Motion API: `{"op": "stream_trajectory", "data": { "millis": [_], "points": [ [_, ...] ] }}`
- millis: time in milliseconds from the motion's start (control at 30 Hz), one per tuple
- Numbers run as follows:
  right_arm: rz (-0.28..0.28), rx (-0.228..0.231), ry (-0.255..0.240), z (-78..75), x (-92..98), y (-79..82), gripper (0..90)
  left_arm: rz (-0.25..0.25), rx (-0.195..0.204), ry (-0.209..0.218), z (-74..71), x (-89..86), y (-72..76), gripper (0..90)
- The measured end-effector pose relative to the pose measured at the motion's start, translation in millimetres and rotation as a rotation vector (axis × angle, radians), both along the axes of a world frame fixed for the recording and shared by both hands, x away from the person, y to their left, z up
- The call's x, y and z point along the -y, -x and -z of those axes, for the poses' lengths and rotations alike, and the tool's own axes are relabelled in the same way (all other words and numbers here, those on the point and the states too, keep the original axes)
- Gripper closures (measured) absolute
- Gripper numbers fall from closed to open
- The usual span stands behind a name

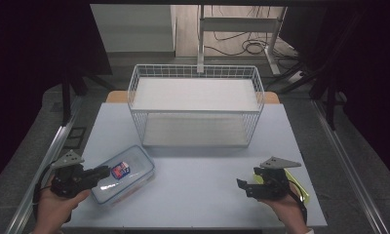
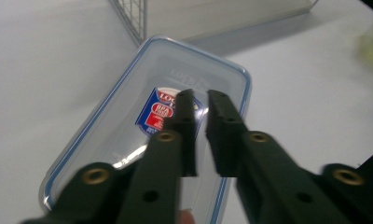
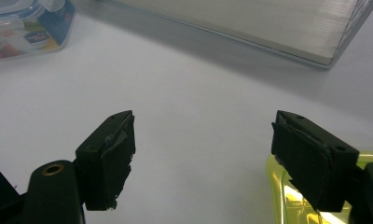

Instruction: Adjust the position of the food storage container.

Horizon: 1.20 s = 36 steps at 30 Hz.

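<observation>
The left hand-held gripper (image 1: 104,171) sat at the near left of the pale grey counter (image 1: 203,185), held in a person's left hand (image 1: 56,207), its two black jaws pointing right over the near end of a clear rectangular plastic food container with a blue-rimmed lid (image 1: 123,173). In the left gripper view the left hand-held gripper (image 2: 201,100) had its jaws drawn nearly together, a narrow slit between the pads and nothing caught there; they hovered above the container lid (image 2: 128,107), over its red-and-blue label (image 2: 159,112). Whether the tips touched the lid could not be told. The container lay flat on the counter, left of centre, turned at a slant, just near of the left corner of a white wire basket (image 1: 195,105) that stood at the far middle of the counter. The right hand-held gripper (image 1: 242,186) was at the near right, held in the right hand (image 1: 288,209), jaws pointing left. In the right gripper view the right hand-held gripper (image 3: 203,154) stood released, jaws spread wide over bare counter (image 3: 194,93), grasping nothing. A translucent yellow-green plastic piece (image 3: 292,196) lay beneath its right jaw; the same piece (image 1: 300,187) showed under that gripper from the high view. The two hand-held grippers were well apart.
</observation>
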State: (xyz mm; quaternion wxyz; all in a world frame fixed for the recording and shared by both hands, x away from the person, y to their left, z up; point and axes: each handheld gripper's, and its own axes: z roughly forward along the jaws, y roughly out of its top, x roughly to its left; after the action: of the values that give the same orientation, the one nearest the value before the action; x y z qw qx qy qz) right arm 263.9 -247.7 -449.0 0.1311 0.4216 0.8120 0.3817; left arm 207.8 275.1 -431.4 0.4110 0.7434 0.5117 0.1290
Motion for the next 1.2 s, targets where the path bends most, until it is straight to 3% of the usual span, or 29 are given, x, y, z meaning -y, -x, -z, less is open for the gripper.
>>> {"op": "stream_trajectory", "data": {
  "millis": [100, 200, 300, 333, 400, 433, 567, 667, 733, 900, 1200],
  "points": [
    [0.005, -0.001, 0.000, 0.8, 0.6, -1.5, 21.8, 0.000, -0.013, 0.008, 2.3, -2.4, -10.3, 89.7],
    [0.005, -0.004, 0.001, 2.0, 1.1, -2.0, 21.8, -0.012, -0.033, -0.001, 5.4, -2.6, -30.2, 90.0],
    [0.006, -0.006, 0.005, 3.9, 1.4, -2.6, 21.7, -0.004, -0.084, -0.024, 11.0, 1.8, -71.6, 90.0],
    [0.006, -0.006, 0.005, 3.9, 1.4, -2.6, 21.7, -0.004, -0.084, -0.024, 11.0, 1.8, -71.6, 90.0],
    [0.013, 0.001, 0.008, 4.1, 2.1, -2.7, 20.9, -0.001, -0.113, -0.014, 15.4, 2.1, -92.4, 90.0],
    [0.015, 0.000, 0.007, 3.9, 2.4, -2.5, 20.9, -0.025, -0.136, -0.075, 21.5, 4.1, -109.6, 90.0],
    [0.007, 0.002, 0.009, 4.1, 2.9, -2.6, 20.9, -0.031, -0.177, -0.054, 31.4, 4.1, -127.1, 90.0],
    [0.004, -0.005, 0.010, 5.2, 2.9, -2.7, 20.9, -0.038, -0.203, -0.079, 37.6, 6.6, -137.0, 90.0],
    [0.006, -0.004, 0.010, 5.9, 3.4, -3.1, 20.9, -0.046, -0.211, -0.066, 39.7, 8.1, -141.1, 90.0],
    [0.009, -0.003, 0.012, 7.0, 3.0, -3.6, 20.9, -0.046, -0.228, -0.091, 42.7, 17.7, -149.7, 90.0],
    [0.008, -0.005, 0.018, 8.2, 3.4, -3.5, 20.7, -0.037, -0.242, -0.095, 46.0, 21.8, -150.2, 90.0]
  ]
}}
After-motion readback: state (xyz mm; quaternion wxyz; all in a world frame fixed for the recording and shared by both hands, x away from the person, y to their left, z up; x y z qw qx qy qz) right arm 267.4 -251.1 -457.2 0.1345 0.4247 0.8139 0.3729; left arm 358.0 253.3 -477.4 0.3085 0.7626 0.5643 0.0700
